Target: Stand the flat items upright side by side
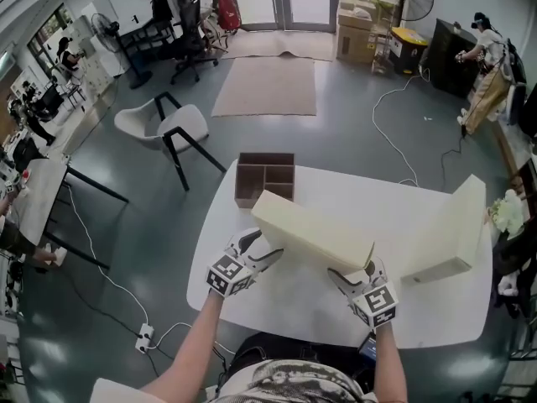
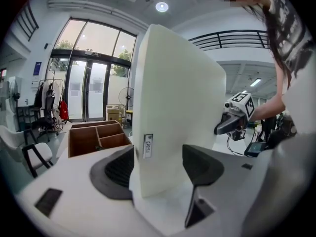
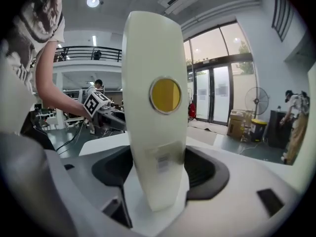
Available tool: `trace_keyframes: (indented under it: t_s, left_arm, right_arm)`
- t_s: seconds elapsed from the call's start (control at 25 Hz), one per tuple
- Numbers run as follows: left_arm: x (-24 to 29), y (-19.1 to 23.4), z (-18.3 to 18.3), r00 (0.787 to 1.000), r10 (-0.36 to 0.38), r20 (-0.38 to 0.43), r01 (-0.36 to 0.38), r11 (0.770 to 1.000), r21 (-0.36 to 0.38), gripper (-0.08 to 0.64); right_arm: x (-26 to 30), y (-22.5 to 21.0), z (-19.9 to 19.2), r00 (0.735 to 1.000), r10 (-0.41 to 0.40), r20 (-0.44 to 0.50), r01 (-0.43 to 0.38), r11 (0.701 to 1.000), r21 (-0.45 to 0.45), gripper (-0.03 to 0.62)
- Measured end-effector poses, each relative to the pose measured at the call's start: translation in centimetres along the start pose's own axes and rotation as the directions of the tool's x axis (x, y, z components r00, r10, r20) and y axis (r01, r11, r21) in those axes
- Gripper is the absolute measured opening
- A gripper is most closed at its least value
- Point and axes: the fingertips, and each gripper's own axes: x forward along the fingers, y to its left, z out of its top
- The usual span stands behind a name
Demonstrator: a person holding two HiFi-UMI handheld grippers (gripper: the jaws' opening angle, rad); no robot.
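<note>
Over table [image 1: 285,296], cream box [image 1: 315,229] on edge, ends clamped by left gripper [image 1: 265,246] and right gripper [image 1: 352,271], open room around

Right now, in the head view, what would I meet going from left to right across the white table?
left gripper → long cream box → right gripper → second cream box

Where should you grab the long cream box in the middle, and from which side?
Grab it near its two short ends, coming from the person's side, with the jaws pinching across its thin thickness. The long cream box is long and slim, so a grip at one end would probably let it swing. The left gripper and right gripper hold it this way.
</note>
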Motion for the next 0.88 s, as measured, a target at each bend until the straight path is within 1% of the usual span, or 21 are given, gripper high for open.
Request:
trace_keyframes:
  t_s: [0.12,0.2,0.32,0.4,0.48,0.56,0.64,0.72,0.8,0.88]
  left_arm:
    - [0.5,-0.3,-0.5,1.000,-0.016,-0.016,0.016,1.000,0.007,0.311]
    - [1.1,-0.8,-0.5,0.999,-0.035,-0.016,0.035,0.999,0.009,0.311]
    - [2.0,-2.3,-0.2,0.997,-0.077,-0.015,0.077,0.997,0.023,0.311]
    - [2.8,-3.4,-0.1,0.994,-0.110,-0.023,0.111,0.993,0.040,0.311]
    - [3.5,-4.6,0.0,0.989,-0.143,-0.033,0.145,0.988,0.053,0.311]
    - [4.1,-5.6,0.2,0.985,-0.172,-0.034,0.174,0.983,0.064,0.311]
    - [4.7,-6.5,0.5,0.980,-0.194,-0.031,0.196,0.978,0.074,0.311]
    - [5.1,-7.4,0.8,0.976,-0.215,-0.029,0.216,0.973,0.082,0.311]
    - [5.5,-8.1,1.0,0.972,-0.233,-0.031,0.235,0.968,0.086,0.311]
    - [5.7,-8.9,1.3,0.968,-0.251,-0.028,0.252,0.964,0.086,0.311]
  right_arm:
    - [-1.2,-0.2,-0.8,0.992,-0.127,0.016,0.126,0.990,0.058,0.328]
    - [-2.5,-0.8,-1.4,0.976,-0.219,0.015,0.216,0.972,0.097,0.328]
    - [-4.6,-1.6,-2.1,0.938,-0.346,0.005,0.342,0.930,0.134,0.327]
    - [-6.0,-2.2,-2.7,0.902,-0.431,-0.007,0.426,0.890,0.164,0.327]
    - [-7.4,-2.9,-3.3,0.854,-0.519,-0.024,0.513,0.835,0.197,0.327]
    - [-8.6,-3.8,-3.8,0.797,-0.602,-0.043,0.595,0.771,0.226,0.327]
    - [-9.9,-4.9,-4.4,0.732,-0.679,-0.063,0.669,0.698,0.253,0.327]
    - [-11.2,-6.1,-5.0,0.659,-0.747,-0.084,0.735,0.617,0.281,0.327]
    - [-12.3,-7.0,-5.4,0.587,-0.803,-0.102,0.788,0.538,0.300,0.327]
    - [-12.8,-7.9,-5.6,0.524,-0.844,-0.116,0.827,0.470,0.309,0.327]
